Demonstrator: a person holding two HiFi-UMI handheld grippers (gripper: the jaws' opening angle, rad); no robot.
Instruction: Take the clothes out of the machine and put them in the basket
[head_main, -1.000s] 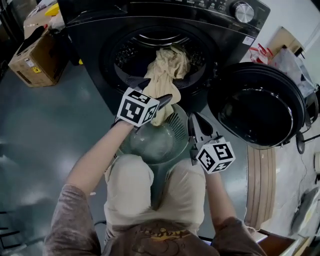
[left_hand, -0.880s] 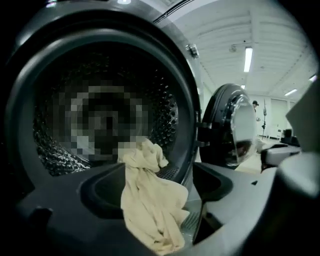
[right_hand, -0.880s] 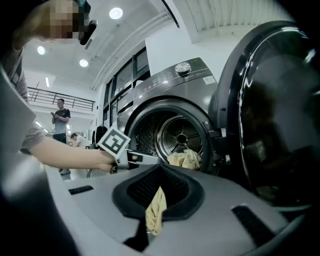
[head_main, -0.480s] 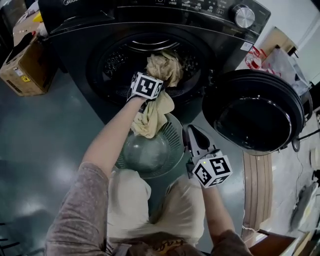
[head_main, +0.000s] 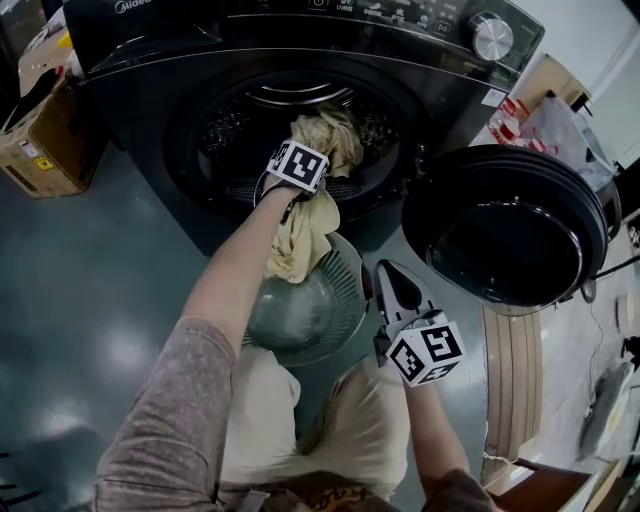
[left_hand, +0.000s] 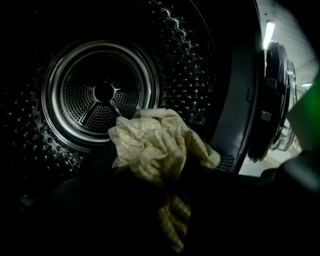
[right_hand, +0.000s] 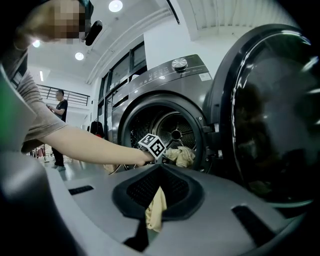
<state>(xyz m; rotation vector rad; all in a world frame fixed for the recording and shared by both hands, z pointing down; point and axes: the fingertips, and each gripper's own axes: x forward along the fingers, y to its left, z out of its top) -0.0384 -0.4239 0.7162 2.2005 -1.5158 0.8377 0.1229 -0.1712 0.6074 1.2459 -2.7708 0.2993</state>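
Observation:
A beige cloth (head_main: 300, 235) hangs from the dark washing machine's drum mouth over the rim into the green basket (head_main: 352, 262) below. More of it is bunched in the drum (left_hand: 102, 92). My left gripper (head_main: 308, 160) reaches into the drum mouth. In the left gripper view the cloth (left_hand: 150, 145) narrows between its dark jaws, which have just been closing and now pinch it (left_hand: 167, 180). My right gripper (head_main: 385, 272) is beside the basket's right rim, jaws together, nothing seen clamped (right_hand: 159, 170). Through their gap the right gripper view shows the hanging cloth (right_hand: 156, 207).
The machine's round door (head_main: 505, 225) stands swung open to the right, close to my right gripper. A cardboard box (head_main: 40, 140) sits on the floor at the left. The person's knees are just behind the basket. Another person (right_hand: 59, 125) stands far off.
My left gripper went from above the basket up to the drum mouth and onto the bunched cloth there. The cloth's lower end now droops into the basket. The right gripper barely moved.

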